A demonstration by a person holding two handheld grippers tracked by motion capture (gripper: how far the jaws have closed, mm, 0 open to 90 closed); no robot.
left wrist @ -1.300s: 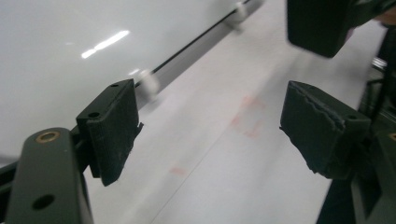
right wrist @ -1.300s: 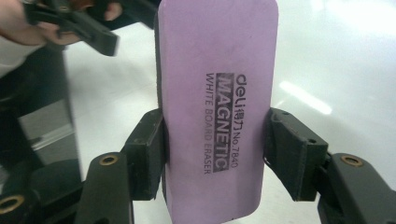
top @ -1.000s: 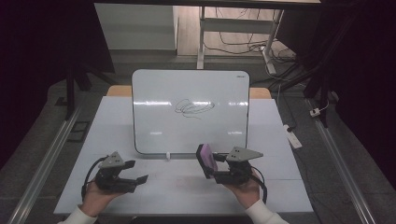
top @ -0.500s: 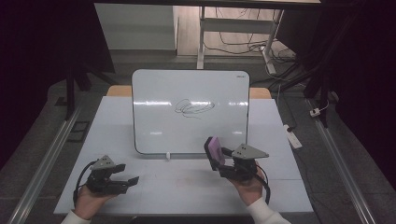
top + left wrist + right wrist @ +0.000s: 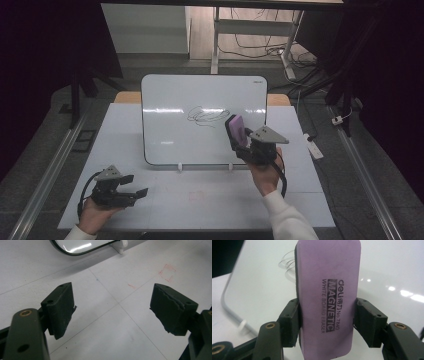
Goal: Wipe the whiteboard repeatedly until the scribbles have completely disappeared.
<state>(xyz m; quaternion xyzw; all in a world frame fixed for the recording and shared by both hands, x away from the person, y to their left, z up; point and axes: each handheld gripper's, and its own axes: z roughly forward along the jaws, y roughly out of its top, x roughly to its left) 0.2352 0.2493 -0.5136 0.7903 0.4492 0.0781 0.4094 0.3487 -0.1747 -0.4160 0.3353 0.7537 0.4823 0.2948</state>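
Change since earlier: between the earlier high views and now, the right gripper [image 5: 239,141] has been carried forward and up toward the scribble, while the left gripper [image 5: 131,186] has been drawn back to the near left of the table [image 5: 120,130].

Left gripper: held low over the table top, jaws spread wide with nothing between the pads [image 5: 62,307]; faint red marks [image 5: 167,272] are seen on the surface just beyond the jaws, and a whiteboard corner lies farther ahead.

Whiteboard [image 5: 170,105]: propped on two small white feet, tilted back; a black scribble [image 5: 207,116] is drawn near its centre.

Eraser [image 5: 327,297]: a purple magnetic whiteboard eraser, pinched upright across its width by the right fingers, its upper half standing clear above the fingertips. It is held just right of the scribble; whether the felt is touching the board cannot be told from the high view, and it appears slightly off it.

Right gripper: closed firmly on the eraser, raised in front of the board's lower right part.

Step judged in hand: approach for wiping the scribble.

Risks: the board could be pushed back or tipped on its feet if pressed too hard, since it is not steadied by the left gripper; the eraser could pivot between the pads because it is held low on its body; an edge-on contact would smear rather than clear the ink.
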